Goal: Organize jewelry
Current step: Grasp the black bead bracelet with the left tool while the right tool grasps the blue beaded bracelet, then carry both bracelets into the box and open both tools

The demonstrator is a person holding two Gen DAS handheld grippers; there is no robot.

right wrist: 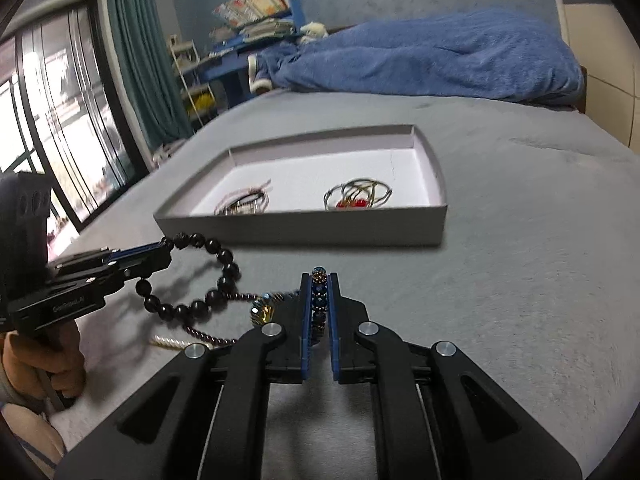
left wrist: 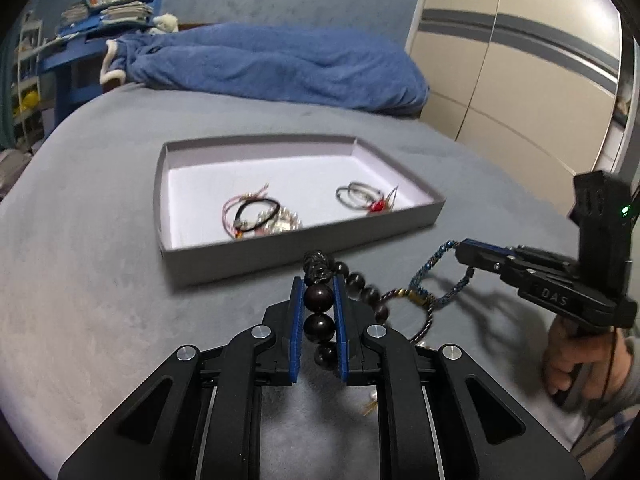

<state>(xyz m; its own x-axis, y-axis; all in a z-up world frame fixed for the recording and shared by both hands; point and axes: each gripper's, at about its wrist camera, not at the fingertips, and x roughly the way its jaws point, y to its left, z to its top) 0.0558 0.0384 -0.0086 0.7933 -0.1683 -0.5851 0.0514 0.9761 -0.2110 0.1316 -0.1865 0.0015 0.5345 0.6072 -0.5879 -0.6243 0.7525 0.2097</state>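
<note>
Left wrist view: my left gripper (left wrist: 319, 292) is pinched narrow on the dark bead bracelet (left wrist: 319, 326), several big round beads caught between the blue pads, the rest of the loop hanging off to the right just above the grey bedspread (left wrist: 100, 280). My right gripper (right wrist: 320, 304) is clamped just as tight on the blue braided bracelet (right wrist: 319, 294), which the other camera shows as a thin loop (left wrist: 430, 276) dangling from the fingertips. Both pieces sit in front of the near wall of the grey tray (left wrist: 304, 248), not yet over it.

As I judge it, the job is partly done. Two small clusters already lie on the tray's white floor: a tangle of pink and black cords (left wrist: 250, 212) to the left, and some wire rings with a red bead (left wrist: 366, 198) to the right, well apart from each other. What I'm carrying comes next.

More is left on the bed, though (easy to miss): a thin beaded strand with a gold charm (right wrist: 262, 312) lies near my right gripper, and something small and gold (left wrist: 370, 404) shows beneath my left gripper.
</note>
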